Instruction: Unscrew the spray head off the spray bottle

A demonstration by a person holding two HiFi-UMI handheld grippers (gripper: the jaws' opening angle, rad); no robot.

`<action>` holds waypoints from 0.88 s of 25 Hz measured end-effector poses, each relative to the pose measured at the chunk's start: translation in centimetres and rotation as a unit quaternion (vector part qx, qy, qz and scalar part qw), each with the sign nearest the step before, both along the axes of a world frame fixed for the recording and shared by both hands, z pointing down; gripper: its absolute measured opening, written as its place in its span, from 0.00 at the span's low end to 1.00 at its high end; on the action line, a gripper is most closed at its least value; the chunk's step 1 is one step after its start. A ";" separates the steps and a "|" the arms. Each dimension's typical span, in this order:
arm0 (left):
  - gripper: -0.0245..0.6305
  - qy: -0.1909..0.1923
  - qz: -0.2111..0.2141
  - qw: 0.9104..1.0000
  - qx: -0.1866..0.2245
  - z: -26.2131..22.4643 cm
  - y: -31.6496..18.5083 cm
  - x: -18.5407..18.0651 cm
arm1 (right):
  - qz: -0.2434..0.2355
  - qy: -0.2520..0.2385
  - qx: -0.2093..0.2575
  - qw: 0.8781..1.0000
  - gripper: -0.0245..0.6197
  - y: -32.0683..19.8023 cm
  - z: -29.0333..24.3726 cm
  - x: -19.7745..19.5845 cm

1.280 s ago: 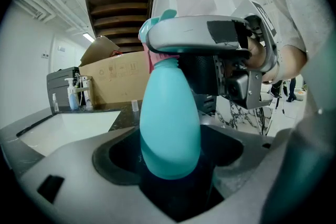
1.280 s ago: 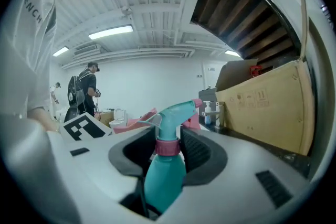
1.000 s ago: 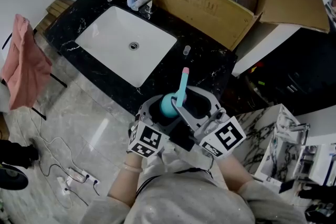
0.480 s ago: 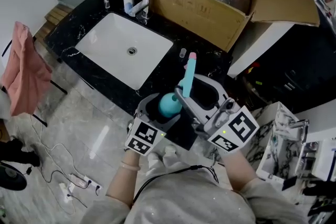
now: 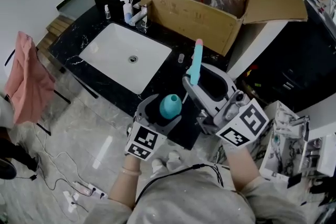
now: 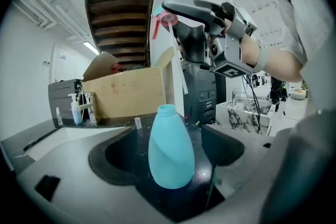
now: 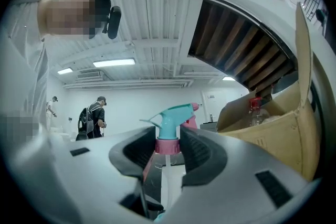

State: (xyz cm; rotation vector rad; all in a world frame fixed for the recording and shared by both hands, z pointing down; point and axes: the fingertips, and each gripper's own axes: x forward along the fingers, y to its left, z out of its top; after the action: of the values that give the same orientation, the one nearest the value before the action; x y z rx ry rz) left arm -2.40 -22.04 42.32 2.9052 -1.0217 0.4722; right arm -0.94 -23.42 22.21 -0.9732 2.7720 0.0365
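A teal spray bottle [image 5: 170, 106] with a bare, open neck sits between the jaws of my left gripper [image 5: 164, 111], which is shut on its body [image 6: 170, 147]. The spray head [image 5: 196, 63], teal with a pink collar and nozzle, is off the bottle and held higher and to the right. My right gripper [image 5: 195, 80] is shut on its pink collar [image 7: 168, 146]. Its thin dip tube [image 6: 178, 63] hangs down from the head, beside the bottle. In the left gripper view the right gripper [image 6: 181, 10] is above the bottle's neck.
A black marble counter [image 5: 173, 68] holds a white sink [image 5: 126, 55], a faucet [image 5: 140, 14], a soap dispenser [image 5: 126, 8] and a small vial [image 5: 181, 57]. An open cardboard box [image 5: 199, 0] stands behind. A pink cloth [image 5: 29, 86] hangs left; cables [image 5: 84, 186] lie on the floor.
My right gripper has risen and moved right with the spray head, drawing it up and away from the bottle. The left gripper keeps the bottle in about the same place.
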 end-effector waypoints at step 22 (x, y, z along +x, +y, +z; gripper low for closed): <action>0.05 0.139 -0.169 0.970 0.105 -7.9 5.9 -9.3 | 0.101 0.064 -0.024 0.993 0.27 7.4 7.1 4.7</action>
State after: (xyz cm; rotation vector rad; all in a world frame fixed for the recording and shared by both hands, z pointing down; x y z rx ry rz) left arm -11.73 -16.13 34.47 2.7623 -1.5540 -0.0613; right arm 3.79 -16.00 29.27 -1.3030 2.7877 0.0639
